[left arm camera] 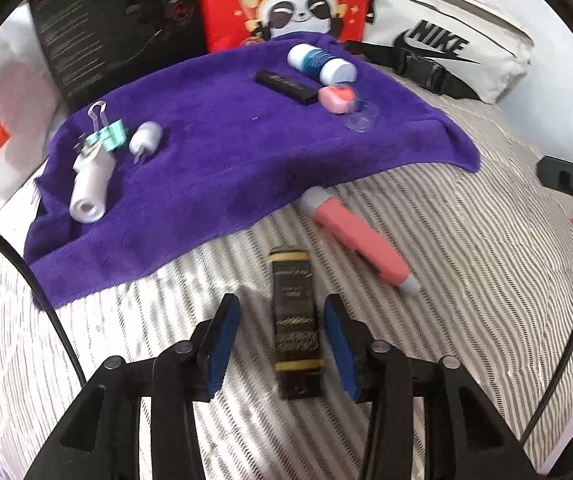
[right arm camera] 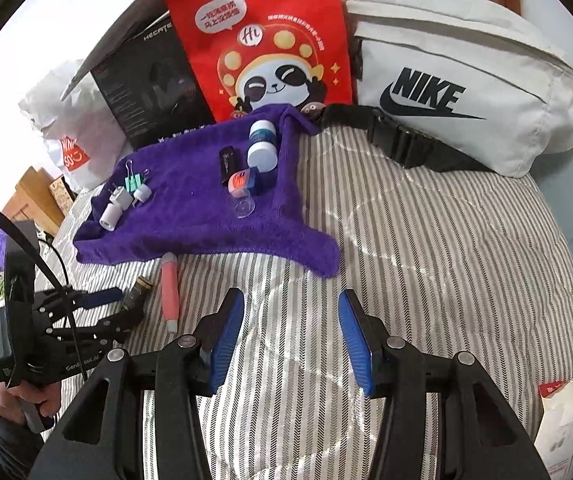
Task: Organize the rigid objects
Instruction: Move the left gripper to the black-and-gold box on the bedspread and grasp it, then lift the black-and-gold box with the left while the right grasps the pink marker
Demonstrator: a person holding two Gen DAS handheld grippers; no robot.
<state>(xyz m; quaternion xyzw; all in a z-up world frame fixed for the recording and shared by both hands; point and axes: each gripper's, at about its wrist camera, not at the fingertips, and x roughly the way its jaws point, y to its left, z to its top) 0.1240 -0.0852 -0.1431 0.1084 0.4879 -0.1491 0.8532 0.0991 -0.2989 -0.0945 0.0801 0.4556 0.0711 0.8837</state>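
From the left wrist camera, the left hand-held gripper (left arm camera: 282, 344) has its two blue fingers (left arm camera: 222, 344) wide apart, one on each side of a dark box with gold print (left arm camera: 295, 320). The box lies flat on the striped bed (left arm camera: 466, 260) and I cannot tell if the fingers touch it. Just to the right of the box lies a pink pen (left arm camera: 360, 240). Farther away a purple towel (left arm camera: 226, 152) is spread on the bed. On its left side are a white roll (left arm camera: 88, 192), a green clip (left arm camera: 108, 138) and a small white plug (left arm camera: 146, 142). On its far right side are a white and blue bottle (left arm camera: 322, 62), a black stick (left arm camera: 284, 87), a pink case (left arm camera: 336, 98) and a clear lid (left arm camera: 362, 116). From the right wrist camera, the right hand-held gripper (right arm camera: 291, 340) is open too, with only striped bed between its fingers. Far behind the towel stand a red panda bag (right arm camera: 262, 40) and a white bag (right arm camera: 466, 92).
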